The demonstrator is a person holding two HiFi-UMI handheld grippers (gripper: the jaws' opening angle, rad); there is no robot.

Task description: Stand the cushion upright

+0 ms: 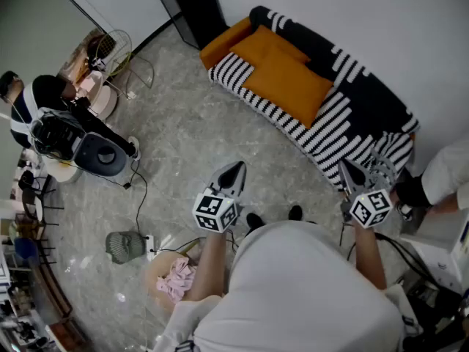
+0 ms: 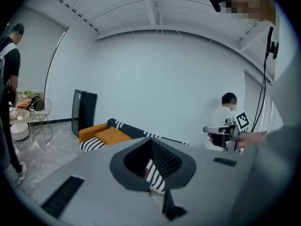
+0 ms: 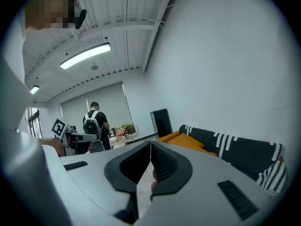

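Note:
An orange cushion [image 1: 289, 75] lies flat on the seat of a black-and-white striped sofa [image 1: 344, 123] against the white wall. A second orange cushion [image 1: 226, 41] lies at the sofa's far end. Both my grippers are held over the floor in front of the sofa, apart from it. The left gripper [image 1: 237, 167] is shut with nothing in it, and so is the right gripper [image 1: 344, 167]. In the left gripper view the shut left gripper [image 2: 151, 144] points toward the sofa [image 2: 94, 144] and the cushion [image 2: 113, 134]. From the right gripper [image 3: 150, 146] the cushion [image 3: 188, 141] shows to the right.
A black cabinet [image 1: 192, 6] stands beside the sofa's far end. At the left are a person with equipment [image 1: 44, 97], a wire chair [image 1: 110, 46] and cables on the floor. A basket with pink cloth [image 1: 174, 277] sits near my feet. Another person [image 1: 447, 174] is at the right.

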